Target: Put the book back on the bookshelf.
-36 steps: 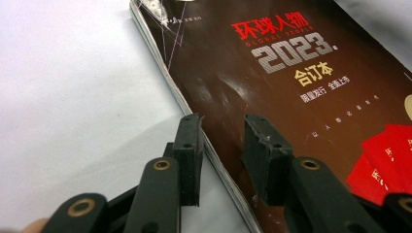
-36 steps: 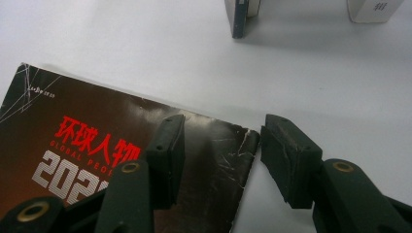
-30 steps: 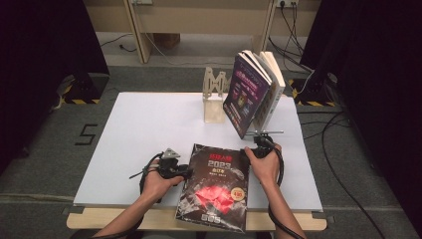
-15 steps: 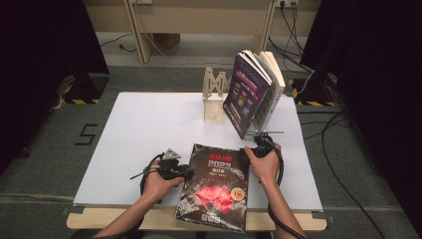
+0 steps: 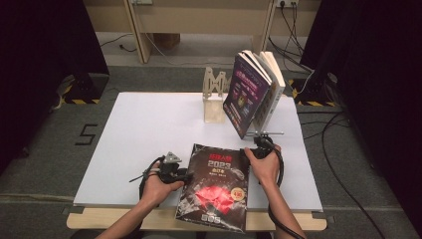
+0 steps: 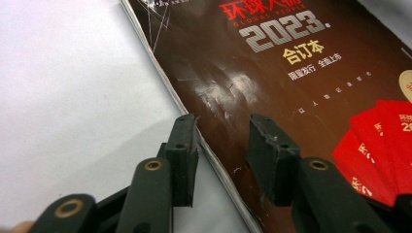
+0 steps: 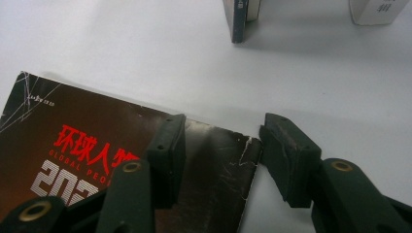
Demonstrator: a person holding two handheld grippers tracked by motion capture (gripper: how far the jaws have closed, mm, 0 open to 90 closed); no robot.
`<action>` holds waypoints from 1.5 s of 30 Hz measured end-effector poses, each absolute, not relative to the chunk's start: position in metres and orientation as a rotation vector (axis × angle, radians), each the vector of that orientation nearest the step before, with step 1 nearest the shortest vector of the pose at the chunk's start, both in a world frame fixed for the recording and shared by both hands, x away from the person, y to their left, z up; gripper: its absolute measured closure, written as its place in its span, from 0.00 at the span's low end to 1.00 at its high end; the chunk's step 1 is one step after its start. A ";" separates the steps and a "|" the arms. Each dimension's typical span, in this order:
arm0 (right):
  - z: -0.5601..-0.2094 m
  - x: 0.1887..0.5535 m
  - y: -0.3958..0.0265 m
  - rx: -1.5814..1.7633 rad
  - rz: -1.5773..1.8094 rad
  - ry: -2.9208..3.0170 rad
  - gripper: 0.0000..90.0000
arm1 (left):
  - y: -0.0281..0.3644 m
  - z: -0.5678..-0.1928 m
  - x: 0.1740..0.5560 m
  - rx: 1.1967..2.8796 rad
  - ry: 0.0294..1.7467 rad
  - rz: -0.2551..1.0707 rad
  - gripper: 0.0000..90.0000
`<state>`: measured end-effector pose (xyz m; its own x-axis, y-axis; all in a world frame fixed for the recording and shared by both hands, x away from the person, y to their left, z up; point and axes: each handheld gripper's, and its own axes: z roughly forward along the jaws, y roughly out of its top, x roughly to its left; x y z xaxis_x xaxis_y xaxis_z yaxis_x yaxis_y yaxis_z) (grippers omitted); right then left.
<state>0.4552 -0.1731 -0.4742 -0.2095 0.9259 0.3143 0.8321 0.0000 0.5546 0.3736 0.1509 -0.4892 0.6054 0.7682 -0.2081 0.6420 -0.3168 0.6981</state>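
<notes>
A dark magazine (image 5: 214,191) with a red fan picture and "2023" on its cover lies flat at the table's front, overhanging the near edge. My left gripper (image 5: 185,173) is at its left edge. In the left gripper view the jaws (image 6: 221,121) straddle that edge of the magazine (image 6: 291,73), one over the table, one over the cover, open and having just opened a little. My right gripper (image 5: 256,149) is at the far right corner. Its jaws (image 7: 221,124) stand either side of that corner of the magazine (image 7: 73,141), open and just closing slightly, with no pad pressing.
Two or three books (image 5: 249,92) lean upright against a wooden stand (image 5: 215,94) at the back of the white table (image 5: 149,129). Their lower ends (image 7: 240,19) appear close ahead in the right gripper view. Cables run across the floor behind.
</notes>
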 end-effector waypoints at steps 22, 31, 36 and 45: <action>-0.477 0.448 -0.182 1.994 1.133 2.098 0.63 | 0.151 -0.490 0.373 2.049 1.120 0.221 0.74; -0.473 0.443 -0.182 2.004 1.160 2.114 0.63 | 0.151 -0.490 0.372 2.039 1.127 0.230 0.74; -0.478 0.440 -0.185 2.022 1.170 2.136 0.64 | 0.151 -0.490 0.372 2.039 1.125 0.229 0.74; -0.476 0.439 -0.182 2.000 1.147 2.162 0.64 | 0.151 -0.490 0.371 2.038 1.125 0.229 0.74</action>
<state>0.4392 -0.1823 -0.4763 -0.1991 0.8585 0.4725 0.8726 -0.0641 0.4842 0.3714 0.1508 -0.4903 0.5917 0.7807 -0.2010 0.6396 -0.3028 0.7065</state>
